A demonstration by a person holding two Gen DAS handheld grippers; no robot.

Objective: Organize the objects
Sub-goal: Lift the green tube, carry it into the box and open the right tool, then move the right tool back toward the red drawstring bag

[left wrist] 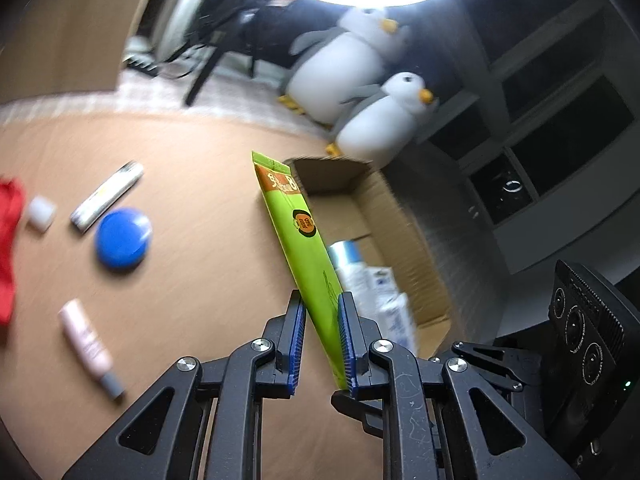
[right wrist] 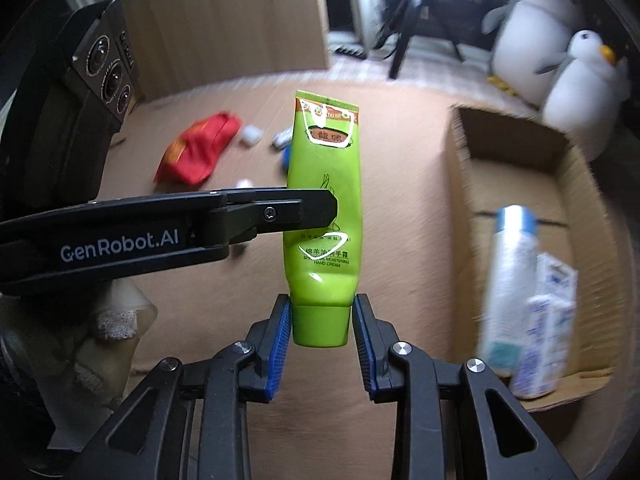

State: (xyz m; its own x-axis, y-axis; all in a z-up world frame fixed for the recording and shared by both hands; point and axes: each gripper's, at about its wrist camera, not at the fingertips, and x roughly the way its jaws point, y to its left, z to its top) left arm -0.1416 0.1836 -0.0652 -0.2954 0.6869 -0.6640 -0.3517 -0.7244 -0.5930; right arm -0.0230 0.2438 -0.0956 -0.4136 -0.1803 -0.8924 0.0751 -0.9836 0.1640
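A green hand cream tube [left wrist: 296, 224] [right wrist: 324, 184] hangs above the brown tabletop, held at both ends. My left gripper [left wrist: 320, 300] is shut on the tube's flat body, its blue pads pressing each side; in the right wrist view it reaches in from the left [right wrist: 330, 208] at mid-tube. My right gripper [right wrist: 321, 308] is shut on the tube's green cap, crimped end pointing away. An open cardboard box [left wrist: 400, 216] [right wrist: 520, 148] lies just right of the tube and holds a white bottle [right wrist: 508, 272] and a white carton [right wrist: 548, 320].
On the table to the left lie a red pouch [right wrist: 200, 148], a blue round lid [left wrist: 122, 238], a white tube [left wrist: 106, 196], a pink bottle [left wrist: 86, 340] and a small white block [left wrist: 42, 212]. Two plush penguins [right wrist: 560, 52] stand behind the box.
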